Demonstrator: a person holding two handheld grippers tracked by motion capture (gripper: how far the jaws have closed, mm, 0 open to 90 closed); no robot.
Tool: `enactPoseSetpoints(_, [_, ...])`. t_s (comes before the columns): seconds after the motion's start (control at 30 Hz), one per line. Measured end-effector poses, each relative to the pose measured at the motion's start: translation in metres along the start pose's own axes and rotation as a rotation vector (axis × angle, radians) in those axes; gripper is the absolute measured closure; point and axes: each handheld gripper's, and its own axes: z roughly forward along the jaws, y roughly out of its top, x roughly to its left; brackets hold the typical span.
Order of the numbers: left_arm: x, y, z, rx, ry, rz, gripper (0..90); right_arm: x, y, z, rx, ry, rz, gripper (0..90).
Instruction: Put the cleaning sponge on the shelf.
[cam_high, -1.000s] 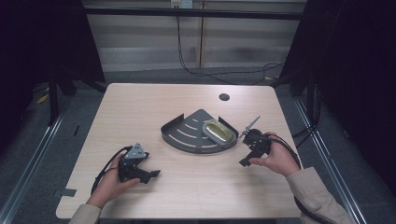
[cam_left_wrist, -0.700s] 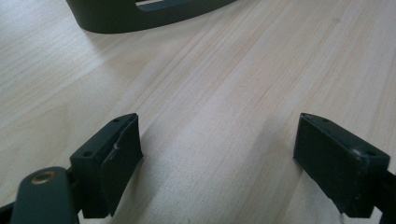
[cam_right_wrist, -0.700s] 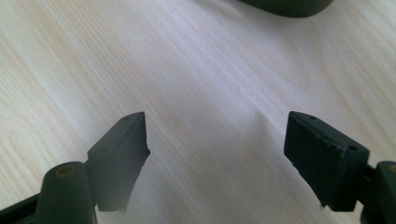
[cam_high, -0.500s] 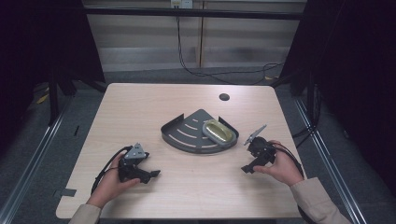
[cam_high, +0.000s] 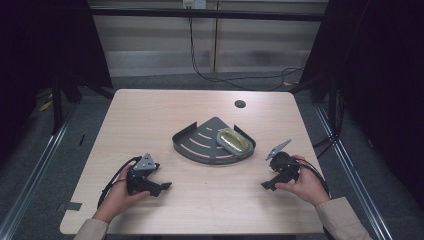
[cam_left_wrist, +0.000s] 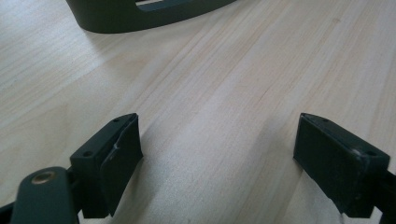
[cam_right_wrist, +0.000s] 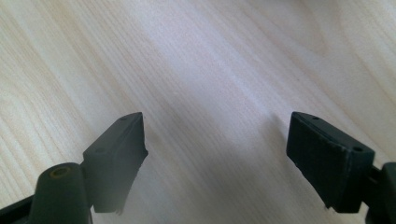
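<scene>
A dark grey quarter-round tray (cam_high: 197, 145) lies at the middle of the wooden table, with an oval yellow-green object (cam_high: 233, 140) in its right part. My left gripper (cam_high: 161, 188) rests near the front left of the table, held by a hand, jaws pointing right. In the left gripper view it (cam_left_wrist: 217, 135) stands open over bare wood, and the tray's wall (cam_left_wrist: 140, 18) is ahead of it. My right gripper (cam_high: 267, 184) sits low at the front right, right of the tray. In the right gripper view it (cam_right_wrist: 215, 130) is open with only table between the jaws.
A small round hole (cam_high: 240, 104) is in the tabletop at the back right. Metal frame rails run along both sides of the table, and cables lie on the floor beyond the far edge.
The right hand has moved its gripper away from the tray, toward the near right, and lower to the table. The left hand has stayed put.
</scene>
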Motion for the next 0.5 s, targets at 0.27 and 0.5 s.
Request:
enactPoseSetpoints(0.27, [0.0,0.0,0.0,0.0,0.001,0.002,14.5,0.0,-0.01,0.0,-0.028,0.0,0.004,18.4])
enactPoseSetpoints(0.5, [0.0,0.0,0.0,0.001,0.001,0.001,14.5,-0.001,-0.02,-0.001,-0.043,-0.011,0.005,17.1])
